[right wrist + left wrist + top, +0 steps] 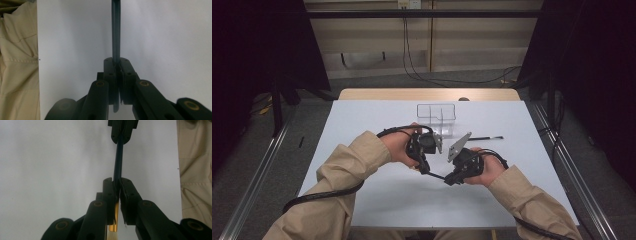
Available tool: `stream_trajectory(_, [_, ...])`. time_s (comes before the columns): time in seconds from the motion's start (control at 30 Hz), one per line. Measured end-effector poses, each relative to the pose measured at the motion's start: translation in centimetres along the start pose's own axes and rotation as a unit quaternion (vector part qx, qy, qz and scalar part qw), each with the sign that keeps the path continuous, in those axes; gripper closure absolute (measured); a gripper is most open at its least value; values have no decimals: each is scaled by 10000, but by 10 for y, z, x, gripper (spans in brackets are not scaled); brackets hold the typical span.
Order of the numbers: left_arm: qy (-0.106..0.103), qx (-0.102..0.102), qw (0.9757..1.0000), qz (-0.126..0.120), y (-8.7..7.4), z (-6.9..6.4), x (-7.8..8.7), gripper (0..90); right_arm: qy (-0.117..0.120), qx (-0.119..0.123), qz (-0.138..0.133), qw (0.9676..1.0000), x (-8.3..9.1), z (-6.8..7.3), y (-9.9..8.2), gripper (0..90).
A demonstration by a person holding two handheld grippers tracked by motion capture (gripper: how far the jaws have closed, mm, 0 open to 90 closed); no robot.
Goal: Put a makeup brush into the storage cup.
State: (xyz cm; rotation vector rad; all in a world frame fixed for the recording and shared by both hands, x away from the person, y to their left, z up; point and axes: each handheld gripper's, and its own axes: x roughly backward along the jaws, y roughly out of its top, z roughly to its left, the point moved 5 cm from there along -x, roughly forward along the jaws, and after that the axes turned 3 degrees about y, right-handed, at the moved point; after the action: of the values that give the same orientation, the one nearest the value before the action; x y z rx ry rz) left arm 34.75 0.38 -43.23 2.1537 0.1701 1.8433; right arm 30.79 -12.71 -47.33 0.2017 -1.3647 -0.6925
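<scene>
High view: both hands meet at centre frame above the white table (362,195). The left gripper (426,167) and right gripper (451,176) face each other, a thin dark brush (435,174) bridging the small gap between them. A clear divided holder (436,118) stands at upper centre, apparently empty. A second brush (484,138) lies on the table right of centre, near the holder, untouched.

Left gripper view: the left gripper (117,188) is clamped on the brush (118,165) near its gold ferrule (113,220), pale bristles at the bottom edge. At top centre the right gripper (121,137) pinches the far end of the handle.

Right gripper view: the right gripper (117,66) is closed on the dark handle (116,30), which runs straight up the frame; a tan sleeve (17,62) fills the left side.

Judgement: the brush is lifted and held mid-air by both tools, looks like a handover. Left to do: one side lets go, the brush goes to the holder, then the second brush.
</scene>
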Motion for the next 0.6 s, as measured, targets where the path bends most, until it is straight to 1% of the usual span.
stream_trajectory(0.03, [-21, -24, 10000, 16, -1, 0, 0, 830, -4, -14, -7, 10000, 0, 0, 0, 857])
stream_trajectory(0.1, [-12, 4, 10000, -18, -2, 0, 0, 827, -16, 19, -30, 10000, 0, 0, 0, 857])
stream_trajectory(0.13, [10, 1, 10000, -4, -2, 0, 0, 827, -22, 26, -23, 10000, 0, 0, 0, 857])
stream_trajectory(0.17, [35, -3, 10000, -41, -2, 1, 0, 822, 0, 12, -20, 10000, 0, 1, 0, 857])
stream_trajectory(0.2, [43, -37, 10000, -4, -3, 1, 1, 813, 25, 5, -13, 10000, 0, 1, -1, 857])
stream_trajectory(0.27, [99, 17, 9999, -70, -4, 2, 1, 776, 23, -16, -16, 10000, 0, 1, -1, 857])
stream_trajectory(0.37, [85, 50, 9999, -113, -6, 2, 3, 749, 5, -6, -56, 10000, 0, 0, -1, 858])
stream_trajectory(0.43, [84, 59, 9998, -173, -7, 2, 3, 708, -55, -26, -73, 10000, 0, -1, -2, 858])
stream_trajectory(0.47, [98, 52, 9997, -212, -8, 3, 4, 679, -28, -37, -82, 10000, 1, -1, -2, 858])
stream_trajectory(0.6, [167, 158, 9989, -398, -9, 3, 6, 572, -16, -87, -75, 9999, 1, -1, -4, 858])
